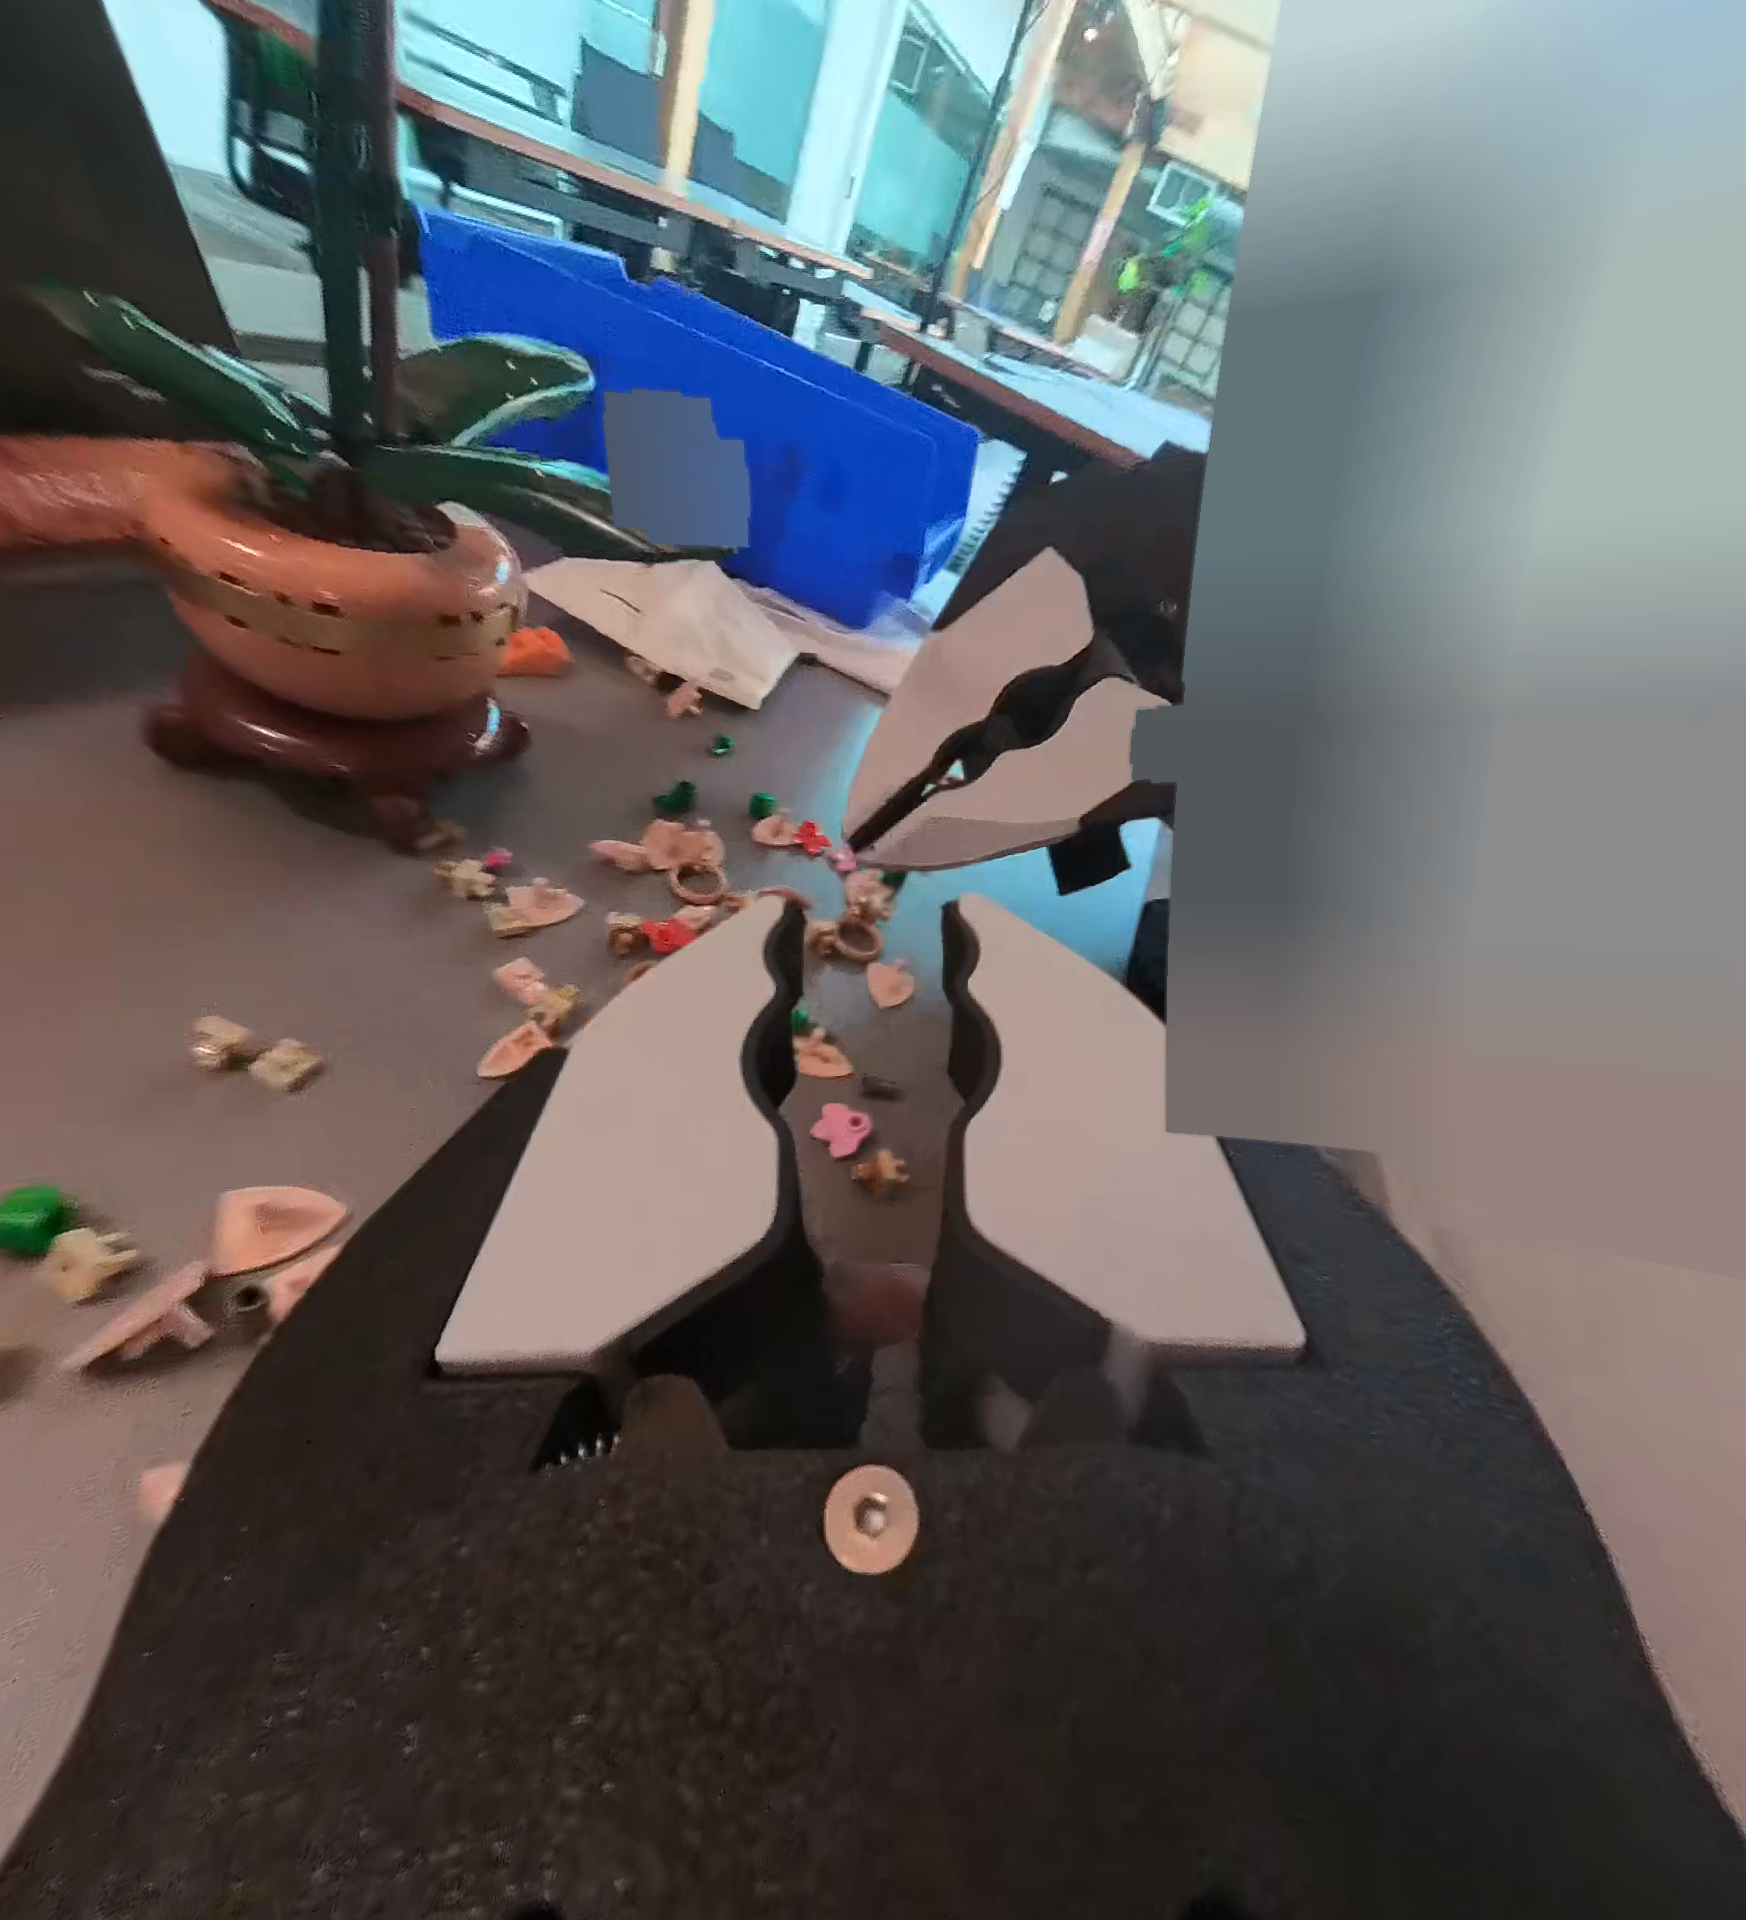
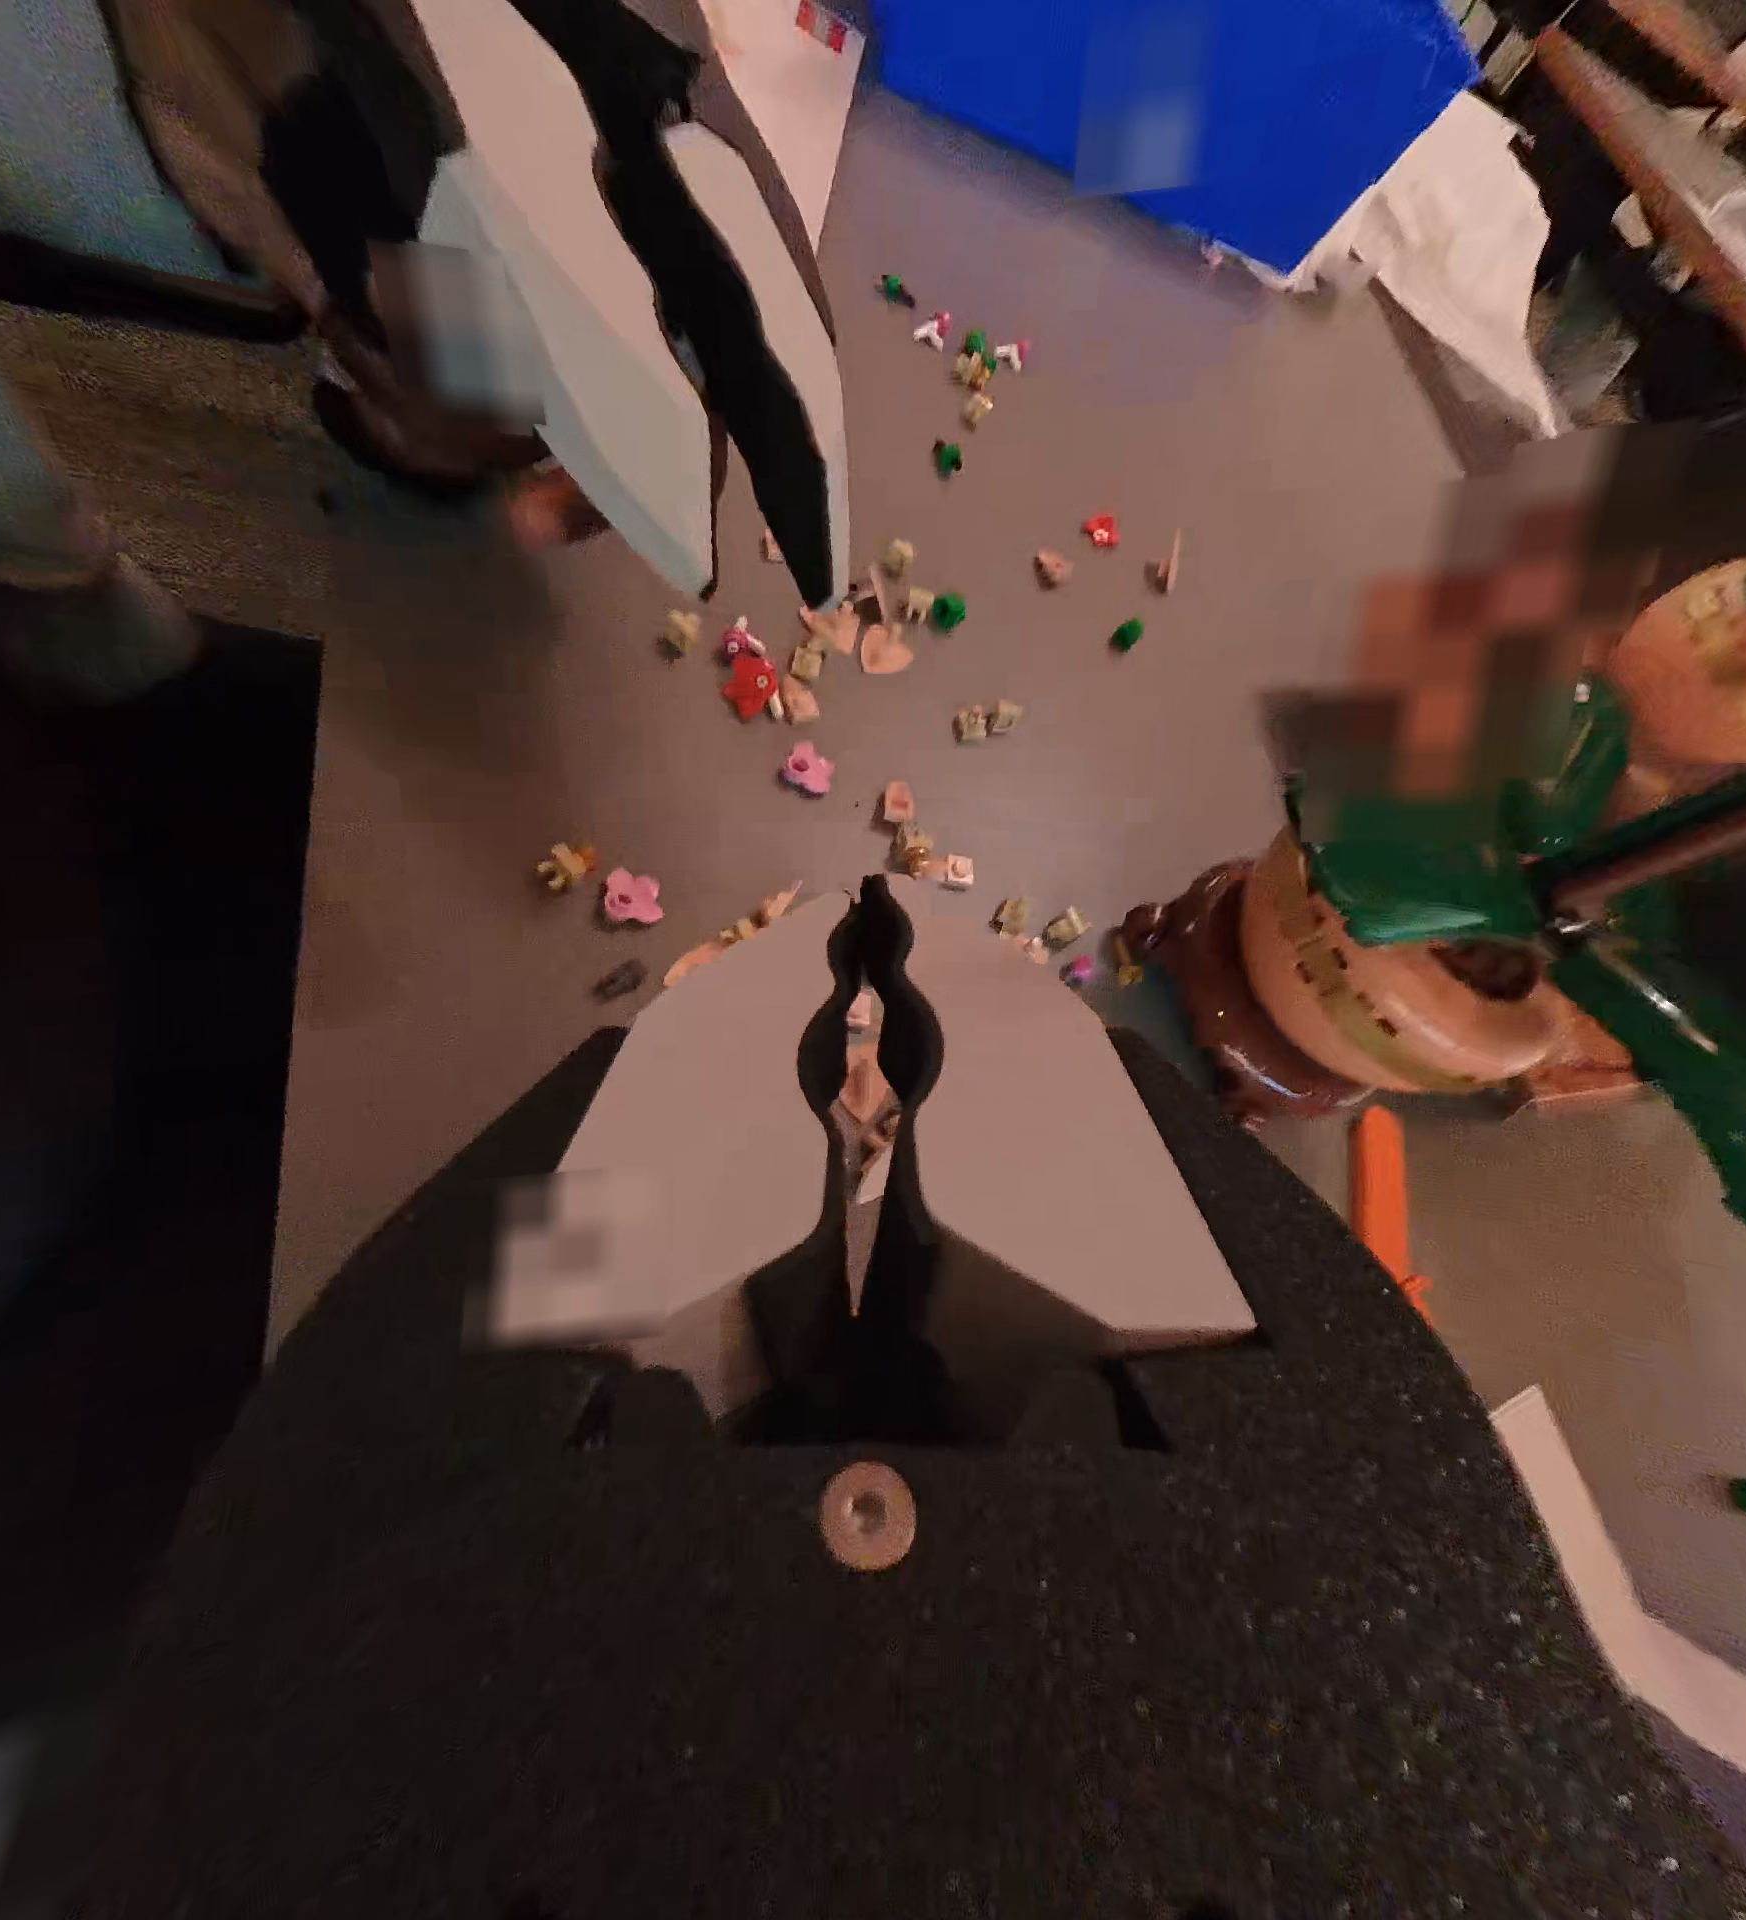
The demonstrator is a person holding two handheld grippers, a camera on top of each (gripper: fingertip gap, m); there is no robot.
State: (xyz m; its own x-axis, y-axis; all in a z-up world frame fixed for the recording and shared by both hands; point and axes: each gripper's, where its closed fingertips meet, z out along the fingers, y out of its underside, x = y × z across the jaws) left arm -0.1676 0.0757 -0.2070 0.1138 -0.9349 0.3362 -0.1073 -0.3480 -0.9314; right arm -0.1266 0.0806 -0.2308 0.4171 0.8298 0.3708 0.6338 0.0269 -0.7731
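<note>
Grey bench [image 1: 69, 935] strewn with small plastic pieces [image 1: 536, 909] before a potted toy plant [image 1: 349, 603]; behind the pot, white bags [image 1: 682, 623], then a blue bin [image 1: 796, 436], long tables beyond. Left tongs [image 1: 874, 914] released, low over the scatter. Right tongs [image 2: 871, 896] clenched, tips down at a pink piece [image 1: 841, 858] right of the pot.

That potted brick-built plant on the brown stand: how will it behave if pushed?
The potted brick-built plant looks top-heavy: tall stems over a narrow brown stand, so probably tips rather than slides. Being built of bricks, leaves may pop off. Likely light.
</note>
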